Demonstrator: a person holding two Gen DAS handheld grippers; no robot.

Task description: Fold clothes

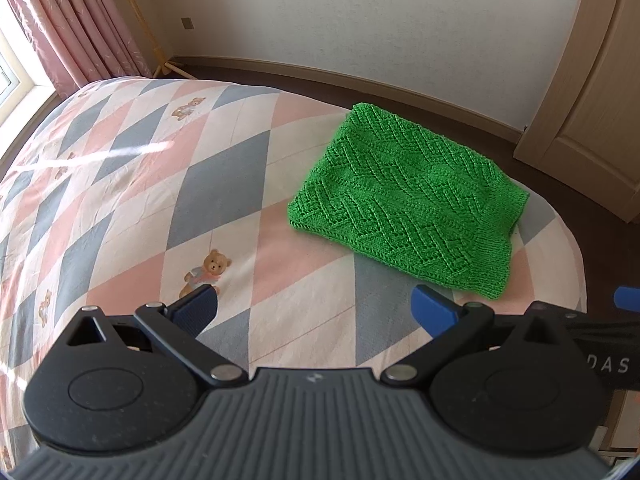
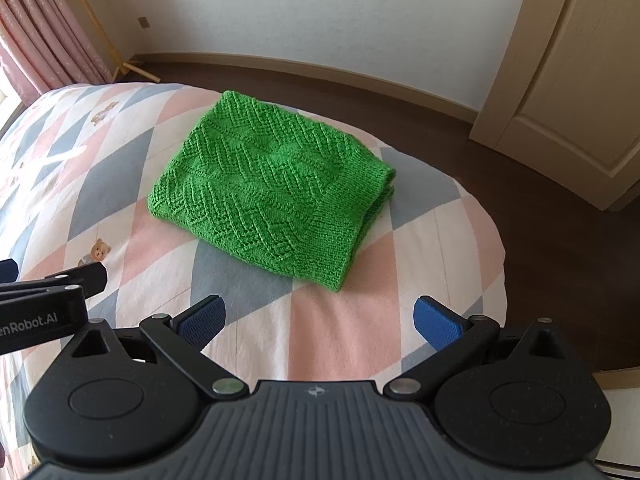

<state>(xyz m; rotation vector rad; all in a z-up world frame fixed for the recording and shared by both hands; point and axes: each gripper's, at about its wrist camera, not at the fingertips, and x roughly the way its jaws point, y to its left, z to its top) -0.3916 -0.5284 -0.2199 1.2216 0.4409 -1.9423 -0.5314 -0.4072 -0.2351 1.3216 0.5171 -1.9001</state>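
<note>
— Where does the garment lie?

— The green knitted sweater (image 2: 272, 192) lies folded into a thick rectangular bundle on the bed (image 2: 340, 340), near its far corner by the dark floor (image 2: 540, 240). The quilt cover under it shows pink, grey and white diamonds, with a small printed teddy bear (image 1: 208, 274) off to the left. The zigzag knit faces up, and the stacked fold edges show on the bundle's right side.

— And the two tools?

— The left gripper (image 1: 316, 312) hovers above the quilt with its blue-padded fingers spread wide and nothing between them. The sweater sits ahead of it and to the right, apart from both pads. The right gripper (image 2: 320, 318) stands the same way: jaws spread, empty, with the sweater straight ahead and not touching it.

— Do they see each other?

— Yes. The left gripper's black body shows at the left edge of the right wrist view, just beside the right one. A blue pad tip of the right gripper shows at the right edge of the left wrist view.

— What lies beyond the bed?

— A white wall (image 2: 320, 12), a pale wooden door (image 2: 580, 100) on the right, and pink curtains (image 1: 72, 20) on the left by a window.
</note>
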